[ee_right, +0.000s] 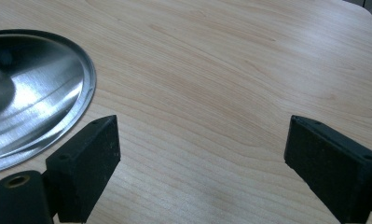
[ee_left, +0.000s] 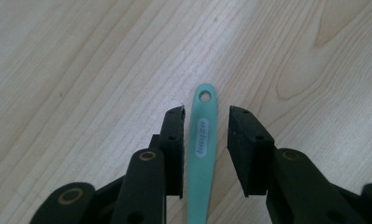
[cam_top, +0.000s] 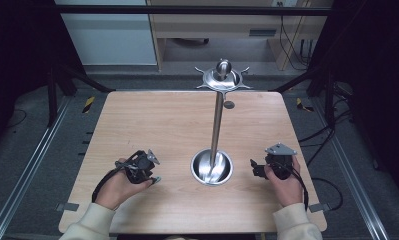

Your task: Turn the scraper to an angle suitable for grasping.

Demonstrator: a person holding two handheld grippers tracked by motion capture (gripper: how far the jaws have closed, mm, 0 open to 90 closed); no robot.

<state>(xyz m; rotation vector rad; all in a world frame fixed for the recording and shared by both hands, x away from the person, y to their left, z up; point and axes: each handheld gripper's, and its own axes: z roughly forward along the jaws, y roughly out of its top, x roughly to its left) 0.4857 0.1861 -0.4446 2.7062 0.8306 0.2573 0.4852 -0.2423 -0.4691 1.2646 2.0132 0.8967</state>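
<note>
A teal handle (ee_left: 202, 140) with a hole at its tip lies flat on the wooden table (ee_left: 81, 70), between the jaws of my left gripper (ee_left: 206, 112). The pads stand a little apart from it, with a clear gap on the right side, so the gripper is open. In the high view the left gripper (cam_top: 148, 175) sits at the near left of the table, and the teal handle's tip (cam_top: 157, 179) pokes out beside it. My right gripper (ee_right: 200, 126) is open wide over bare wood, nothing between its pads. The high view shows this right gripper (cam_top: 254, 167) just right of the stand's base.
A metal stand rises mid-table: a shiny dish base (cam_top: 212, 167), a thin pole (cam_top: 217, 120) and a hooked top (cam_top: 222, 77). The base's rim (ee_right: 76, 93) lies left of my right jaws. A small grey disc (cam_top: 229, 104) lies near the table's far edge.
</note>
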